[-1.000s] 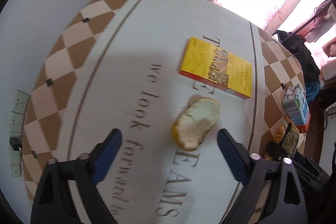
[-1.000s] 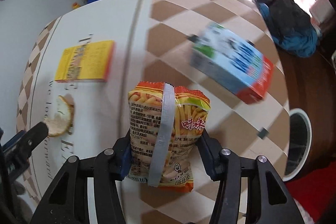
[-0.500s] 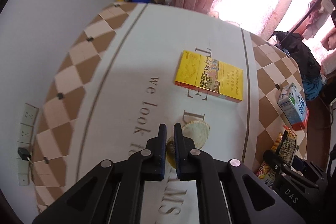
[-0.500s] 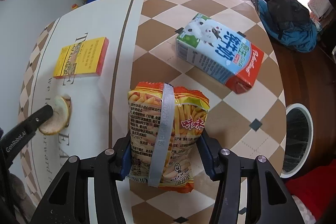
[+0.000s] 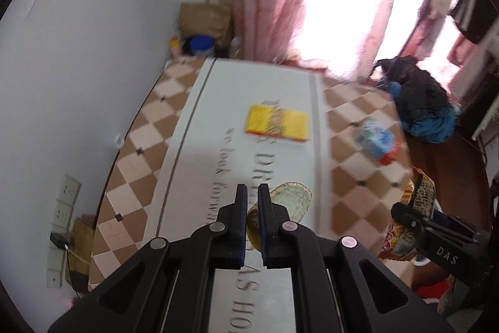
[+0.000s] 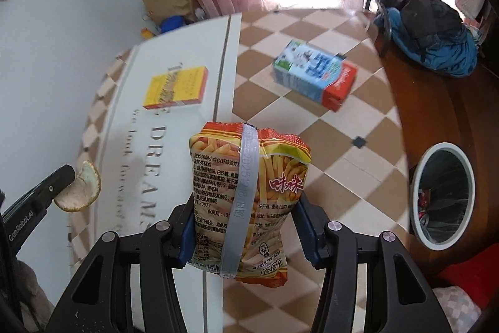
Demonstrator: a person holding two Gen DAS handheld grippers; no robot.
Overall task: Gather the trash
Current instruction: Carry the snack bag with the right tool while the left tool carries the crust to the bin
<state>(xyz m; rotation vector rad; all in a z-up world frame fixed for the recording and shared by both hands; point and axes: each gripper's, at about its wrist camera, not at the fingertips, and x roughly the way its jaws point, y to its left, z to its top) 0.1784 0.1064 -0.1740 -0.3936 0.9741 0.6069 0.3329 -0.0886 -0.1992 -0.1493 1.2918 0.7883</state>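
Observation:
My left gripper (image 5: 252, 192) is shut on a piece of orange peel (image 5: 290, 200) and holds it above the floor; from the right wrist view the peel (image 6: 79, 188) hangs from the left gripper's tip (image 6: 64, 175). My right gripper (image 6: 246, 227) is shut on an orange and yellow snack bag (image 6: 246, 192), held upright in the air. The bag also shows at the right edge of the left wrist view (image 5: 408, 217). A white trash bin (image 6: 443, 202) with a dark liner stands at the right.
A yellow box (image 6: 176, 87) lies on the white lettered mat (image 6: 162, 145). A blue and white milk carton (image 6: 315, 74) lies on the checkered floor. A dark bag (image 6: 427, 30) sits on the wooden floor at back right. Curtains and a paper bag (image 5: 205, 19) stand by the wall.
My left gripper closed on the orange peel and lifted it off the mat. Both grippers rose, the right one still holding the snack bag.

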